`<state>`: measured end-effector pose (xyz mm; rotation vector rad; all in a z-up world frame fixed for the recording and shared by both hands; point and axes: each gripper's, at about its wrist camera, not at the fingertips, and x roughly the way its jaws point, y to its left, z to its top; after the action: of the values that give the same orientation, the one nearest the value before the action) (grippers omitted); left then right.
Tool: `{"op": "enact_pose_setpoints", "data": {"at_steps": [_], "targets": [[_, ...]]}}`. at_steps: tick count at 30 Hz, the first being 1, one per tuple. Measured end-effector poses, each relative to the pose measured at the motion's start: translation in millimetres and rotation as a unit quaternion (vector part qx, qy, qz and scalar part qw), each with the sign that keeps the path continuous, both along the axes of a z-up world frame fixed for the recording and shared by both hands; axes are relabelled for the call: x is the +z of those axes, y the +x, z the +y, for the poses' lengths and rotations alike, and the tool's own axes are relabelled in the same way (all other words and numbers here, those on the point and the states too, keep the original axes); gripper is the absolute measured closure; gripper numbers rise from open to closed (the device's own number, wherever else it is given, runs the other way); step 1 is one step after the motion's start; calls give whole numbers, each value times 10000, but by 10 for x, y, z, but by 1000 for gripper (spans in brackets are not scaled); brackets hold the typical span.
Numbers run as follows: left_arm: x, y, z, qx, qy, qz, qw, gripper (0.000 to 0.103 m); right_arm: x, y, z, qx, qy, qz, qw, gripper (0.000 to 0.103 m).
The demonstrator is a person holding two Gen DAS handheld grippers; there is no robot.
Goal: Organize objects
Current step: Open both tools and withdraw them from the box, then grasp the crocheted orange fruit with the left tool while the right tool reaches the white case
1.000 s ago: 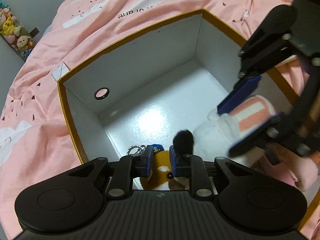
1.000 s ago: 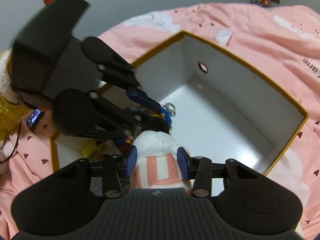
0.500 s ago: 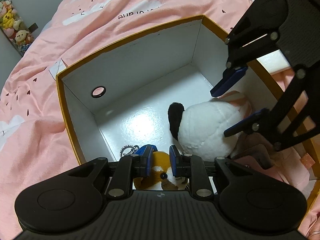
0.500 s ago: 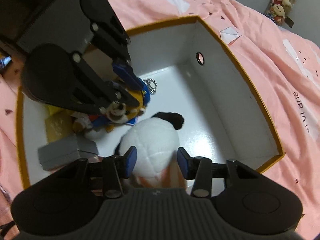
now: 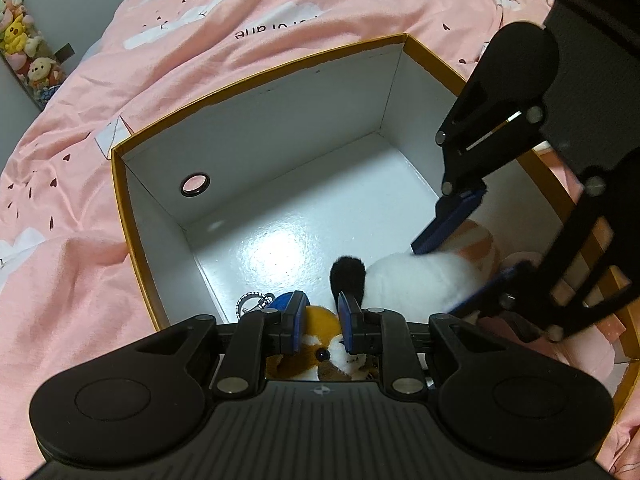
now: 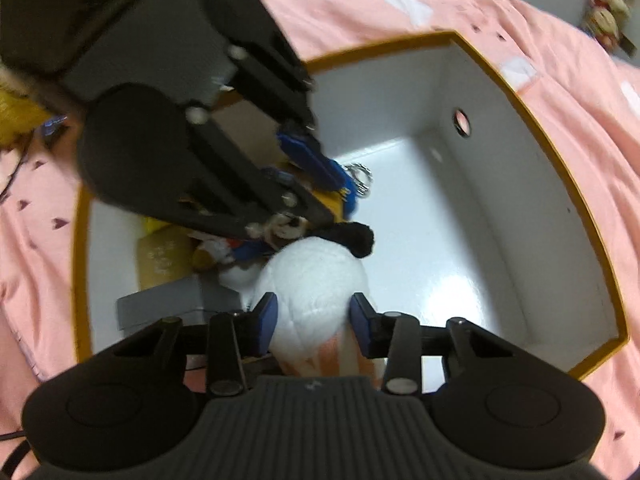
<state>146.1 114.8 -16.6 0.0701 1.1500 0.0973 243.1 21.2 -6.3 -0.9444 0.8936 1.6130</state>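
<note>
An open box with an orange rim and a white inside stands on a pink bedspread. My left gripper is low at the box's near corner, shut on a small orange and white plush keychain; its metal ring hangs beside it. My right gripper reaches down into the box with its jaws closing on a white plush with a black ear and pink stripes. The pads press its sides. The two plush toys lie side by side.
A yellow item and a grey flat box lie against one end of the box's floor. One wall has a round finger hole. The pink bedspread surrounds the box. Plush toys hang at the far wall.
The right gripper has rolled and carried the white plush down into the box, beside the small plush. The left gripper has kept still with its keychain.
</note>
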Motion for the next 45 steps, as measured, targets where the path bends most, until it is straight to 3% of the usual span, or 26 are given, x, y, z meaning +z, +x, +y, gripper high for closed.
{"op": "enact_pose_setpoints", "data": {"at_steps": [10,18,25,29,34,36,42,45], "targets": [[142,-56,-50,199,-3,-337,9992,78,88,-96,-116,-245,261,-261,9990,57],[531,-233,-442,-229,22,-956,9952,77,480,-130,-660,-1114,1111,-219,9873,50],[716,-269,-973,-1059,-176,-1264,9862,68,650,-137,-1542,-2441,1733,-454,9531,44],[650,-179,-1349,-1618,-202,-1274,9784,64,603,-188,-2055,-3249,1976,-722,9221,44],[401,15,-1801,-2275,-101,-859,9699,64,426,-231,-2508,-4069,2133,-1213,8799,40],[296,98,-1920,-2501,-58,-668,9659,59,329,-220,-2631,-4322,2115,-1316,8667,37],[-55,278,-2182,-3027,362,-25,9524,52,61,-95,-2792,-4915,2107,-1195,8365,36],[-205,370,-2257,-3133,492,254,9481,51,-75,-35,-2802,-5163,1989,-1263,8233,30]]}}
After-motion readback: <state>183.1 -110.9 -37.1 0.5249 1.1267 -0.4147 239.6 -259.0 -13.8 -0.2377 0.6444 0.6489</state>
